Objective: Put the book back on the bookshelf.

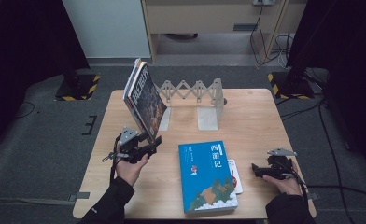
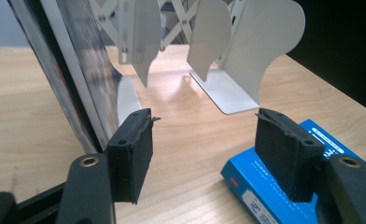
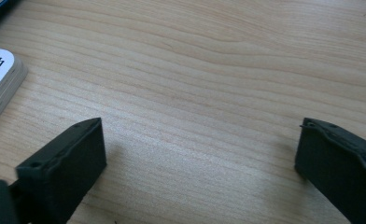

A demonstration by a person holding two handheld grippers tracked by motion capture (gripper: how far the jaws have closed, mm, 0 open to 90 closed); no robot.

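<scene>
The dark-covered books (image 1: 144,95) stand tilted at the left end of the table (image 1: 256,116), their lower edge on the wood and their tops tipped away to the left. They lean against the left plate of a white metal bookend rack (image 1: 197,95), whose scissor-like bars stretch across to a second upright plate on the right. In the left gripper view the books' (image 2: 76,70) edges rise just beside the left jaw, with the rack's pale plates (image 2: 260,42) behind.

The left gripper (image 1: 148,142) sits at the foot of the books, held from below by the person's left hand (image 1: 130,168). Its jaws stand wide apart with nothing pressed between the pads; only bare wood shows in the gap.

A blue book (image 1: 207,177) lies flat near the table's front middle, with a smaller white book (image 1: 235,175) peeping out along its right side.

Further right, the right gripper (image 1: 257,169) rests low over the table, well apart from the books. Its jaws are spread wide and empty.
</scene>
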